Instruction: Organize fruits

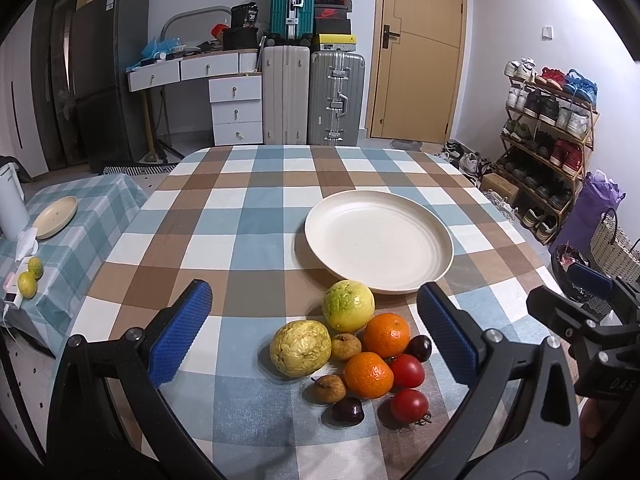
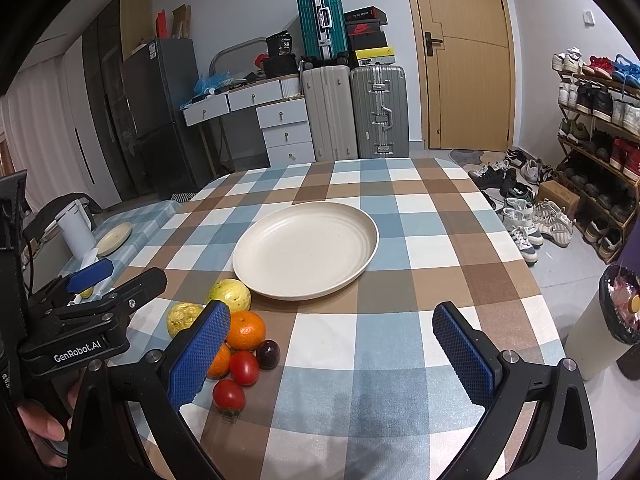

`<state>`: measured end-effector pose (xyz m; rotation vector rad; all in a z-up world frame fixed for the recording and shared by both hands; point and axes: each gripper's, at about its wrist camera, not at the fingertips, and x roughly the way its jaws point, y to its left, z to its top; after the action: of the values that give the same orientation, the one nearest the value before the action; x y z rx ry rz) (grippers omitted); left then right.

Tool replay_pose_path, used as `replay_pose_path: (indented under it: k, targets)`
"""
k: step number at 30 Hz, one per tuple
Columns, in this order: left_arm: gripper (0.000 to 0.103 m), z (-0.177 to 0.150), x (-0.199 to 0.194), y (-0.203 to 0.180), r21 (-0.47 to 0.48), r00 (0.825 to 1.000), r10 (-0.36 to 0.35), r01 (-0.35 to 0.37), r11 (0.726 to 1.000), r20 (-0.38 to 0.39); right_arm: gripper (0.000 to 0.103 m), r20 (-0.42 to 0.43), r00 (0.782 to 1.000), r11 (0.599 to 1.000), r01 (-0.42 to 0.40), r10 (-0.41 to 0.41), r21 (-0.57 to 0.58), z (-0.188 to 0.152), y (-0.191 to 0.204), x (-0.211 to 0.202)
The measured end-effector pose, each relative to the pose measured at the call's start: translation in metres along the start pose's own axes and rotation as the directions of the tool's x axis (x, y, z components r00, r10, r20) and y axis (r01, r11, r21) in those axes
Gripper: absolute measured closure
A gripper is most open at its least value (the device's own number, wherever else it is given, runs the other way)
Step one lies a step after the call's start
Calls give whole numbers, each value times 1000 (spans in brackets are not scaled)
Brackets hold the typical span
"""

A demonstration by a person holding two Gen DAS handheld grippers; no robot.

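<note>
We hold the left gripper (image 1: 314, 336) and right gripper (image 2: 332, 346) spread and empty; the mixed fruit cluster (image 1: 356, 356) sits just before the round cream plate (image 1: 436, 276); we should take outer fruits first, squeezing gently.

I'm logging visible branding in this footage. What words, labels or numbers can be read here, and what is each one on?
"GenRobot.AI": on the left gripper's body, right wrist view.
"DAS": partial lettering on the right gripper's body, left wrist view.
"38": on the black bag on the desk.
Swoosh logo, no words legible: red-and-black shoebox.
Too small or blurred: fridge sticker, yellow box label, other shoebox print.
</note>
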<state>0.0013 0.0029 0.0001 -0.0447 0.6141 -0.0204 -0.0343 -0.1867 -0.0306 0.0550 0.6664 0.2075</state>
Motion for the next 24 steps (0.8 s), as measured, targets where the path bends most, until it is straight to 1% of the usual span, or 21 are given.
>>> replay_pose_path:
  k: [10,16,17,20,22,24]
  targets:
    - [1,0,-1,3,-3,1000,-2,2,1000,-3,0,2,1000,1000,0,0,-1,1,0,-1]
    - [1,3,0,14,-27,999,47,-48,998,-18,0,10,1000,1000,-10,10,-7,3,1,-2]
    - [1,4,0,17,-38,998,57,-58,998,-25,0,12,1000,1000,-20,20,-11,4,2,-2]
    - [1,9,4,38,-84,996,71,-75,994,-54,0,15,997,997,-81,82,-8,5,4,-1]
    - [1,13,6,52,-121,995,78,-86,989,-70,0,11,991,992,-130,130,0,6,6,2]
    - [1,16,6,64,-146,993,85,-96,985,-80,0,6,987,987,-161,161,6,7,9,5]
